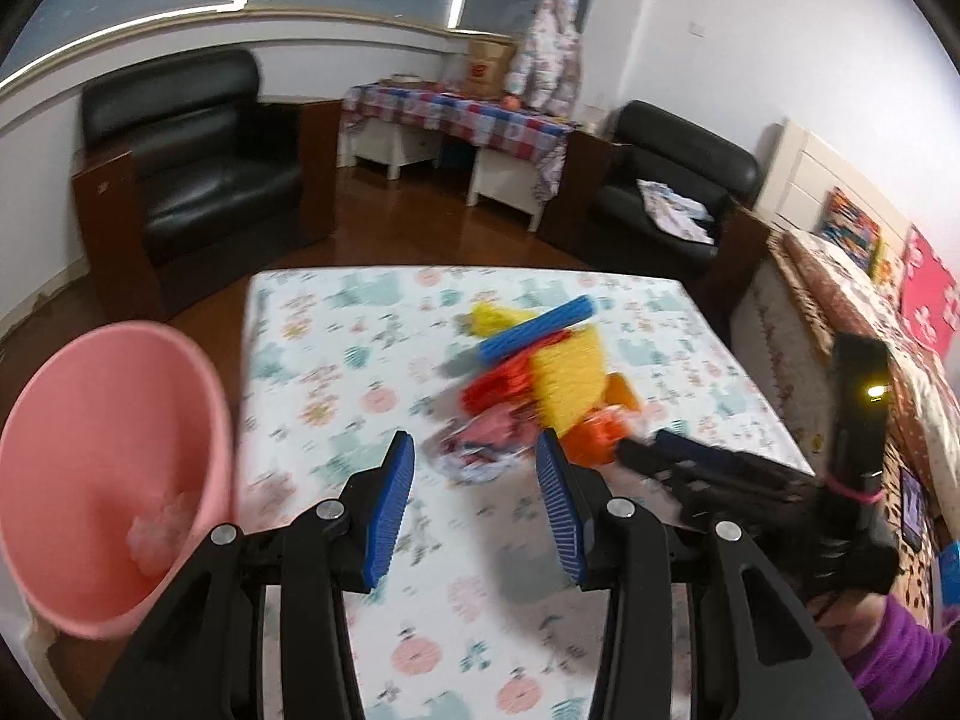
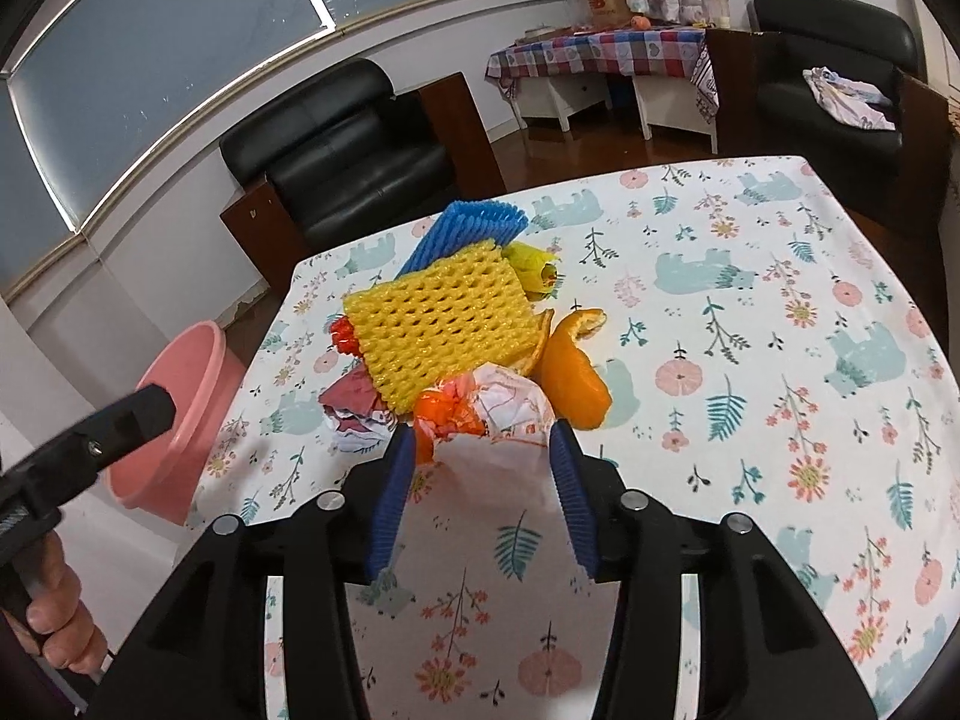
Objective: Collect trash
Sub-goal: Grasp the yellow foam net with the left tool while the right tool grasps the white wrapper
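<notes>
Trash sits heaped mid-tabletop (image 2: 750,312): yellow foam net (image 2: 444,324), blue net (image 2: 462,228), orange peel (image 2: 570,372) and crumpled paper (image 2: 510,408). Right gripper (image 2: 483,480), fingers spread apart, reaches the pile's near edge, the white paper lying between its blue pads (image 2: 393,498) without being clamped. Left gripper (image 1: 474,504) hovers open above the floral cloth, short of the blurred pile. Pink bin (image 1: 114,468) stands just beside the tabletop's left edge, a pale wad inside.
</notes>
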Demonstrator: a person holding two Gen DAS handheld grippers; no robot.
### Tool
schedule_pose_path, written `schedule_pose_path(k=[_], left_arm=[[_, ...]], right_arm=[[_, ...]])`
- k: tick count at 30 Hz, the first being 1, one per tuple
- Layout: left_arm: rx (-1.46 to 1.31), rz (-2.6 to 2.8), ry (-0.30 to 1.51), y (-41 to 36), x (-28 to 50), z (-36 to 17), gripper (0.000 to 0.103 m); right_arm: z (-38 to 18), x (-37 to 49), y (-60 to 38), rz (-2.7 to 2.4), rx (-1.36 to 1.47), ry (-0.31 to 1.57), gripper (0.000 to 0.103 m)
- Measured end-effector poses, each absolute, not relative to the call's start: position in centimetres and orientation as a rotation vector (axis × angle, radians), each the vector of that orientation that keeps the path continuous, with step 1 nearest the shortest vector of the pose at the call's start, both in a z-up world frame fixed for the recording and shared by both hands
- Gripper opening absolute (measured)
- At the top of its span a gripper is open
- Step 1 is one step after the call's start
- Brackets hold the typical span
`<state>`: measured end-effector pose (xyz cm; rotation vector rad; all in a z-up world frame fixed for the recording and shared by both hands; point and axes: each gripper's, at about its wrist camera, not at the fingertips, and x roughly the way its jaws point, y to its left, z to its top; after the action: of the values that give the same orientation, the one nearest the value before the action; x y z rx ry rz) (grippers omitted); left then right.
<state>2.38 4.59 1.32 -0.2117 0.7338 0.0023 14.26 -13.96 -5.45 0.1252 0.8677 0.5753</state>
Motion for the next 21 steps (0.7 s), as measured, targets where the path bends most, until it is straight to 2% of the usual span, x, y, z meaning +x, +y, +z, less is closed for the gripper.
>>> schedule_pose_path(k=[8, 16, 21], left_arm=[[-0.107, -0.087, 0.728, 1.1, 6.3, 1.6, 0.039], [-0.052, -0.055, 0.773, -0.1, 10.5, -0.4, 0.038], [-0.023, -0.041, 0.775, -0.8, 11.3, -1.4, 0.029]], right_arm=[[-6.6, 15.4, -13.7, 0.610, 0.176, 0.933, 0.046], [-6.6, 14.7, -14.4, 0.616, 0.176, 0.927, 0.042], [-6.6, 14.4, -14.8, 0.611, 0.186, 0.927, 0.042]])
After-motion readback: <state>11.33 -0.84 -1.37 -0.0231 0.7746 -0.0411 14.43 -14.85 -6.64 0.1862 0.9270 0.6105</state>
